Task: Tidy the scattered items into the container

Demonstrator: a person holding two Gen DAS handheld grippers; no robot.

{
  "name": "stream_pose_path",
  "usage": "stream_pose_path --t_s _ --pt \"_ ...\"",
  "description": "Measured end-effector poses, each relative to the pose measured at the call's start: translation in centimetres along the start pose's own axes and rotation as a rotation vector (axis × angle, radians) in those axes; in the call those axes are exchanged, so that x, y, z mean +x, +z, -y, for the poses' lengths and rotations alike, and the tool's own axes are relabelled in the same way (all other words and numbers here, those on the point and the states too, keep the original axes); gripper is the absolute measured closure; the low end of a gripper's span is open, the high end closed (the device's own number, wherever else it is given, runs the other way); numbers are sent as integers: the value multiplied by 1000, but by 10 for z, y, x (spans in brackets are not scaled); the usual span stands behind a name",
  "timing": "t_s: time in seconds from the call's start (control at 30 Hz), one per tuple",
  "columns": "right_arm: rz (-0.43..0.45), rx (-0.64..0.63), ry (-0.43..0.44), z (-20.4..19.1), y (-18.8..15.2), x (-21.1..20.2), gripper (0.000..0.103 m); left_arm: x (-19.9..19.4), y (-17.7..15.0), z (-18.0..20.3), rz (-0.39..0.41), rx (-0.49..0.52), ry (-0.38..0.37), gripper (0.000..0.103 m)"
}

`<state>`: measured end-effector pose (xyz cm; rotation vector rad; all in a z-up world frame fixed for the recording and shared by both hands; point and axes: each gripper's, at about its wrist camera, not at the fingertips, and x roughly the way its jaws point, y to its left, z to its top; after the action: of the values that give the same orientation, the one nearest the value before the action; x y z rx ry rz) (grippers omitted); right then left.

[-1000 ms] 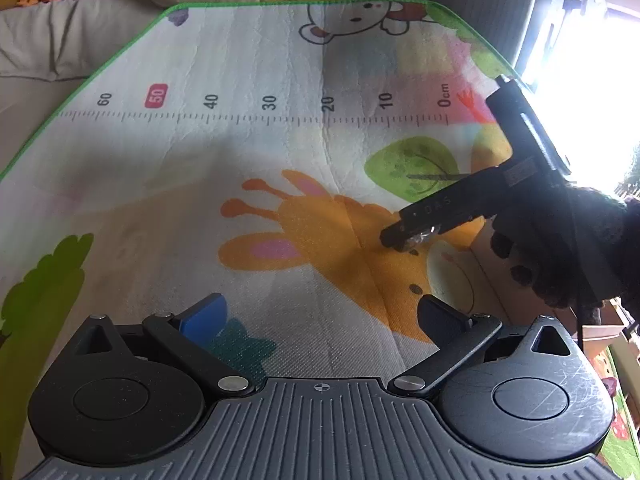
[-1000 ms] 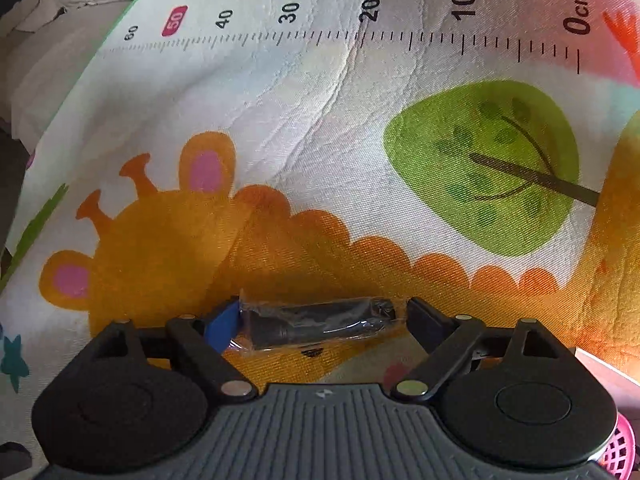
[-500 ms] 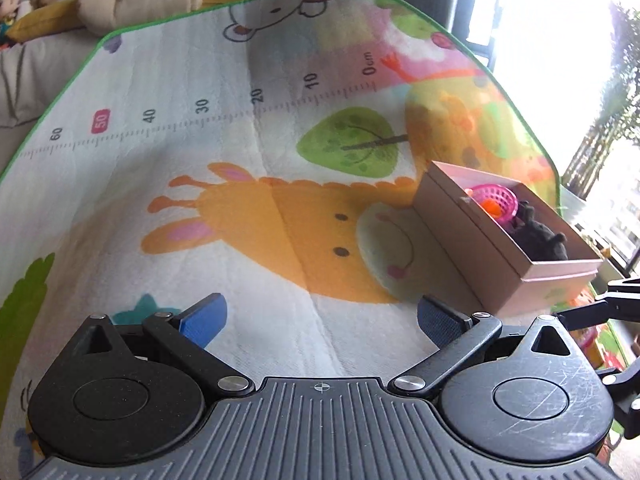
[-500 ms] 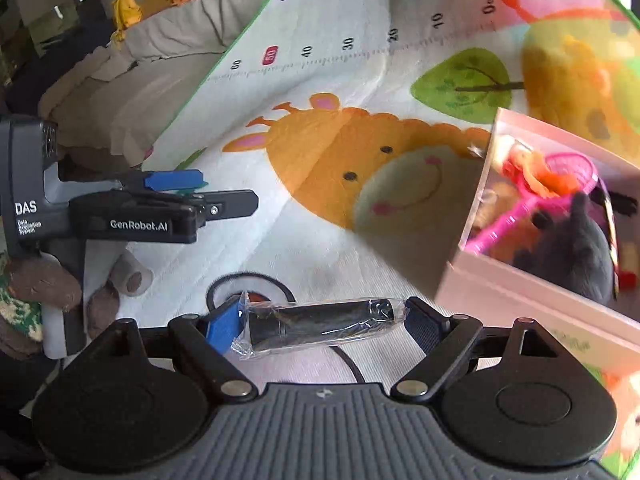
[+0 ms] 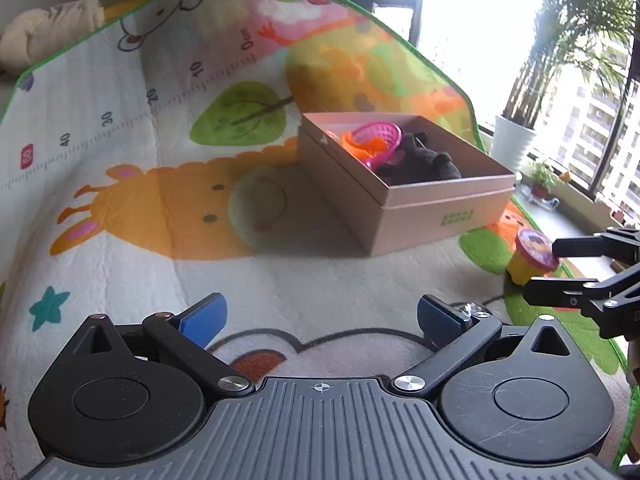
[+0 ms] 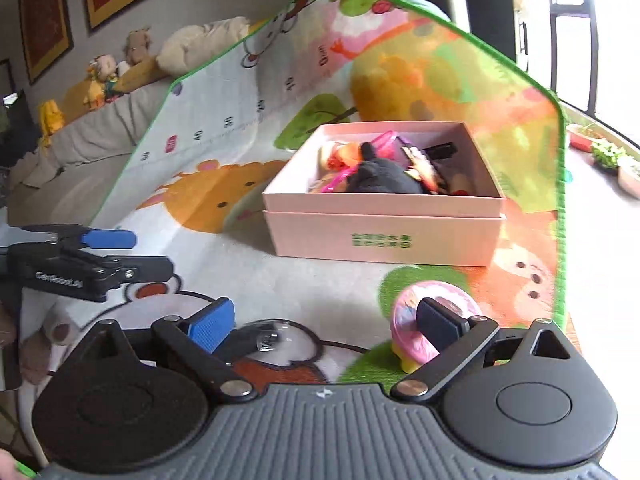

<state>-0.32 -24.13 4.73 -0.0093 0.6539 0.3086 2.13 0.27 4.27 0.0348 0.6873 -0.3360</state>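
Observation:
A pink cardboard box stands on the play mat, holding a pink net, an orange toy and a dark plush. My right gripper hovers in front of it with its jaws opening. A black plastic-wrapped item lies on the mat by the blue left pad, with neither pad pressing on it. A yellow tub with a pink lid sits behind the right finger. My left gripper is open with nothing between its fingers, to the left of the right one.
The colourful play mat has a green border. Stuffed toys lie on a grey sofa behind it. Windows and potted plants stand to the right, beyond the mat's edge.
Both views swung right to face the box. The right gripper held the black wrapped item between its pads; its jaws have now widened and the item lies loose on the mat.

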Motion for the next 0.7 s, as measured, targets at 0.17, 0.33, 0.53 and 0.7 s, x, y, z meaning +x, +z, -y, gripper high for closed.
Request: stream_pose_path --t_s 0.17,0.33,0.53,0.7 --pt "30 -31 -26 8 -18 -8 5 5 -2 22 -33 39 3 0" --pt "54 -22 -18 15 -27 -17 5 9 -5 35 -56 63 -2 0" --pt "53 -33 -31 17 -39 -23 6 19 -28 72 -128 267 -47 0" --pt "45 -17 -49 20 -47 -22 6 20 -25 65 -87 323 77 0"
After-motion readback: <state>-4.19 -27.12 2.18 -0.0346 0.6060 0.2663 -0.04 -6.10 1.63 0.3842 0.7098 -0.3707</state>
